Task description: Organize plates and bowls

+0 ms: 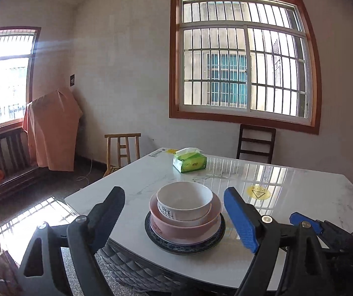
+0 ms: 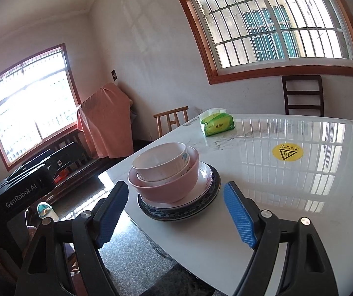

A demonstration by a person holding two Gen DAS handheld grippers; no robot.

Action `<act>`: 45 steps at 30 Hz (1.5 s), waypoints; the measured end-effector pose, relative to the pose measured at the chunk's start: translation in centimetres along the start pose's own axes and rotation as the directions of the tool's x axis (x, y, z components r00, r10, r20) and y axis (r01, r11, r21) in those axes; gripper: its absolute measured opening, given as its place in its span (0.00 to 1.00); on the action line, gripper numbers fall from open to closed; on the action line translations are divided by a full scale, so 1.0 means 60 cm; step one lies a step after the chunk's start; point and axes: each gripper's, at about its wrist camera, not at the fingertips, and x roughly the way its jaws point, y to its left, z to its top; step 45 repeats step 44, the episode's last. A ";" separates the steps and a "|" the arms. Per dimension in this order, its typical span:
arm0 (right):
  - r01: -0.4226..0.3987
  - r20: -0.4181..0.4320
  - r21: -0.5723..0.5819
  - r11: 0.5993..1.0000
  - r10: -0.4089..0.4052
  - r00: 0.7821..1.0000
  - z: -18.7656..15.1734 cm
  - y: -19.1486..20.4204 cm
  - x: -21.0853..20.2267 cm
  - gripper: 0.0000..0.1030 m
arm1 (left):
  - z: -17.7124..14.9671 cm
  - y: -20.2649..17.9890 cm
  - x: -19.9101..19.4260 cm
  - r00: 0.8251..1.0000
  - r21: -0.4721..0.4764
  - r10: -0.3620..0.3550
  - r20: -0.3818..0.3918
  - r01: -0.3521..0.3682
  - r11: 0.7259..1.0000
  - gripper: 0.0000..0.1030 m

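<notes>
Left wrist: left claw [image 1: 176,212] spread, facing bowl stack [image 1: 184,212].

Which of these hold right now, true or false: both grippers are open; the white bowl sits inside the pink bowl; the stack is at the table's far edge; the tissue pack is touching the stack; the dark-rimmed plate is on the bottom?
1. Both the left gripper and right gripper are open: true.
2. The white bowl sits inside the pink bowl: true.
3. The stack is at the far edge of the table: false, it is near the near edge.
4. The tissue pack touches the stack: false, it lies apart, farther back.
5. The dark-rimmed plate is on the bottom: true.
</notes>
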 end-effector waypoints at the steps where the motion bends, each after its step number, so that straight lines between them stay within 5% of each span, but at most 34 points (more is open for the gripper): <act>1: 0.002 0.003 0.001 1.000 -0.002 1.000 0.000 -0.001 -0.003 0.75 | 0.003 -0.003 -0.006 1.000 0.003 -0.005 0.011 0.005 1.000 0.82; 14: -0.002 0.057 0.006 1.000 0.002 0.998 0.006 -0.004 -0.034 0.78 | 0.029 -0.035 -0.048 0.995 0.036 -0.099 0.034 0.097 0.995 0.86; 21: 0.004 0.052 0.009 1.000 -0.004 0.999 0.002 -0.010 -0.037 0.79 | 0.021 -0.040 -0.035 0.995 0.030 -0.099 -0.014 0.099 0.995 1.00; 29: 0.022 0.042 0.031 0.999 -0.023 0.999 -0.009 -0.032 -0.044 0.80 | -0.009 -0.037 0.012 0.989 0.008 -0.095 -0.114 0.097 0.995 0.99; 40: 0.112 -0.034 0.083 0.990 -0.109 0.993 -0.021 -0.114 -0.038 0.88 | -0.056 -0.012 0.087 0.976 -0.008 0.041 -0.215 -0.044 0.999 1.00; 45: 0.260 -0.118 0.080 0.962 -0.250 0.961 -0.016 -0.198 -0.033 0.93 | -0.063 -0.016 0.091 0.975 0.009 0.056 -0.215 -0.056 0.998 0.99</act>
